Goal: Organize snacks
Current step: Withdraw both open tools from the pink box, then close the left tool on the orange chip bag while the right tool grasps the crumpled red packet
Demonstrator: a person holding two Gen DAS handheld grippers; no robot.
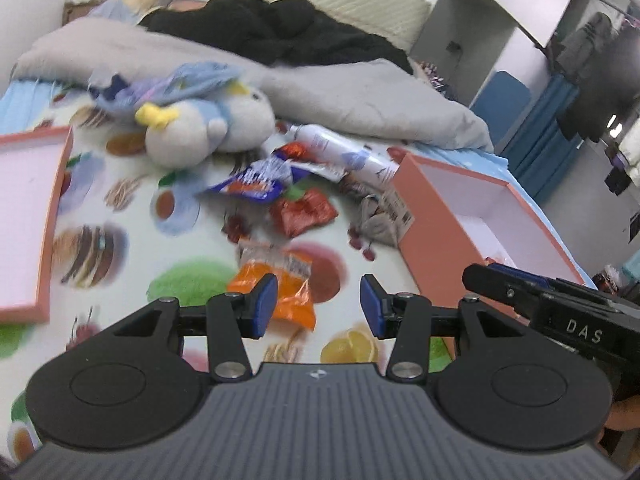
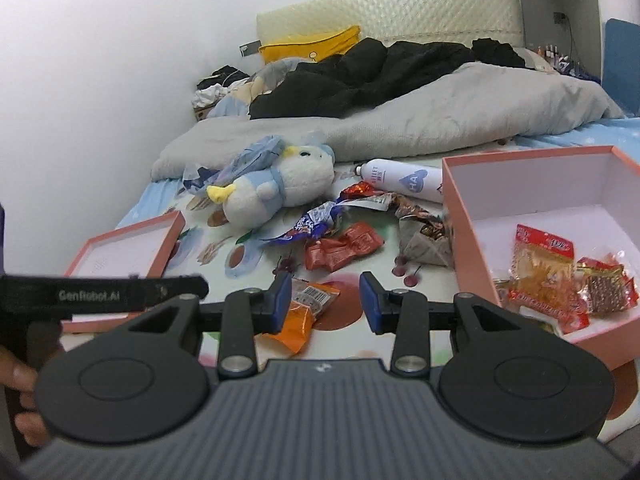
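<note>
While both grippers hang open and empty, packets are being boxed.
The orange packet (image 2: 304,312) is judged next for the right gripper (image 2: 325,302), then the pink box (image 2: 472,216); the left gripper (image 1: 318,306) holds nothing.

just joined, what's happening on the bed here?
A person is sorting snacks into the pink box with two handheld claws. A few red and yellow packets already lie inside. Both the left claw and the right claw are open and empty, held near the orange snack packet, the closest one. More wrappers, a white bottle and a plush toy lie on the bed beyond; the box lid sits to the left.
</note>
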